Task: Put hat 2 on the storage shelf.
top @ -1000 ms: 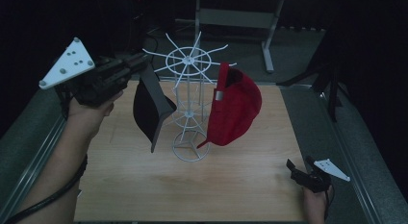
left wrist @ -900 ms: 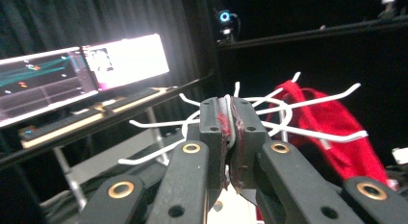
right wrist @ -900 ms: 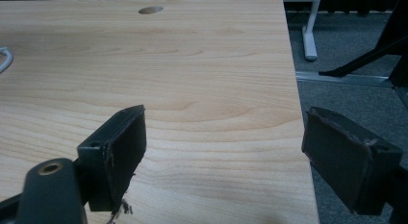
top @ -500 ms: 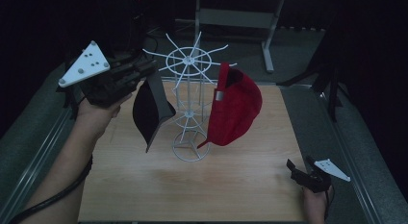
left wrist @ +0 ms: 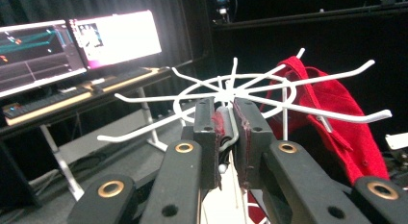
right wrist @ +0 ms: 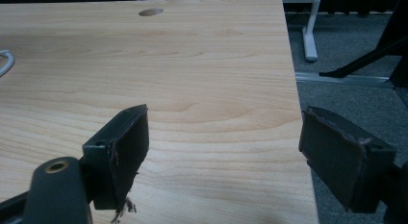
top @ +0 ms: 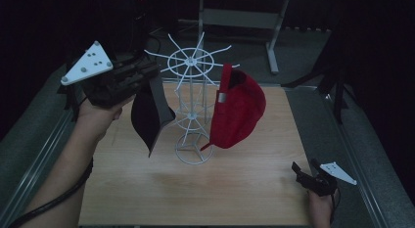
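Note:
A white wire hat rack [top: 192, 62] stands mid-table, its spokes [left wrist: 226, 92] fanning out in the left gripper view. A red cap [top: 240, 110] [left wrist: 332, 108] hangs on its right side. A black cap [top: 147, 115] hangs at the rack's left, just under the tip of my left gripper [top: 154, 75]. That gripper's [left wrist: 230, 123] jaws have just been opening a little. They still stand close together, with a grey piece of the black cap and a white wire packed between the pads. My right gripper [top: 299, 171] [right wrist: 223, 137] rests low over the table's near right corner, open, with nothing between its jaws.
The rack's ring base [top: 194, 149] sits on the wooden tabletop [top: 235, 189]. Grey channels run along both table sides. A white desk frame [top: 274, 42] stands beyond the far edge. Lit monitors [left wrist: 77, 46] on a desk stand far off in the left gripper view.
My left gripper has shifted a little to the right, toward the rack, and the black cap has swung slightly with it. The right hand has stayed put.

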`<action>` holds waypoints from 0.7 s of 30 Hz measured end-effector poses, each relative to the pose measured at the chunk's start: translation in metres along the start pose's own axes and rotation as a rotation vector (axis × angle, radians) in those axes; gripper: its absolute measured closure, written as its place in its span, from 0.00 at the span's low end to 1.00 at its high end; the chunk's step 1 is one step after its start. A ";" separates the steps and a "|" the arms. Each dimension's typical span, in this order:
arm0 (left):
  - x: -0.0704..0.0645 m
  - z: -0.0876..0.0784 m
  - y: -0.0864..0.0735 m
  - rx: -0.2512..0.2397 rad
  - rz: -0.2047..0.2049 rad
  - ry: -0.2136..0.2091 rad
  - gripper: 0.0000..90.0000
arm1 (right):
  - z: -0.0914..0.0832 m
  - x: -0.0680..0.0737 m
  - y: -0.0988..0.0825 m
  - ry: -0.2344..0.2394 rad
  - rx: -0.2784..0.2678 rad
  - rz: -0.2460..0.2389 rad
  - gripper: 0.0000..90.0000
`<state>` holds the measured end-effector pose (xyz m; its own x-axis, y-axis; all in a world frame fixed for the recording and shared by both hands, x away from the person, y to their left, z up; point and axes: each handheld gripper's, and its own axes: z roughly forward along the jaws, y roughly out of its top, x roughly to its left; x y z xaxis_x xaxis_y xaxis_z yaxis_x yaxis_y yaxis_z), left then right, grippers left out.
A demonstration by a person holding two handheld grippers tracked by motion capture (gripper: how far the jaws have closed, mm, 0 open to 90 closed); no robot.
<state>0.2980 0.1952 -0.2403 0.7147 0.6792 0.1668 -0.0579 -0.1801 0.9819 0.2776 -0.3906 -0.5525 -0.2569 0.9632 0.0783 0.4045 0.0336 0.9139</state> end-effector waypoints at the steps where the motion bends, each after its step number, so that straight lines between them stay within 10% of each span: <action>1: 0.000 0.000 0.000 -0.001 -0.004 -0.009 0.89 | 0.000 0.000 0.000 0.000 0.000 0.000 0.19; 21: 0.003 -0.019 0.000 -0.032 -0.047 0.005 0.68 | 0.000 0.000 0.000 0.001 0.001 -0.002 0.19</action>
<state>0.2870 0.2103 -0.2378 0.7138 0.6899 0.1206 -0.0467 -0.1249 0.9911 0.2775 -0.3906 -0.5525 -0.2589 0.9628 0.0766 0.4045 0.0360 0.9138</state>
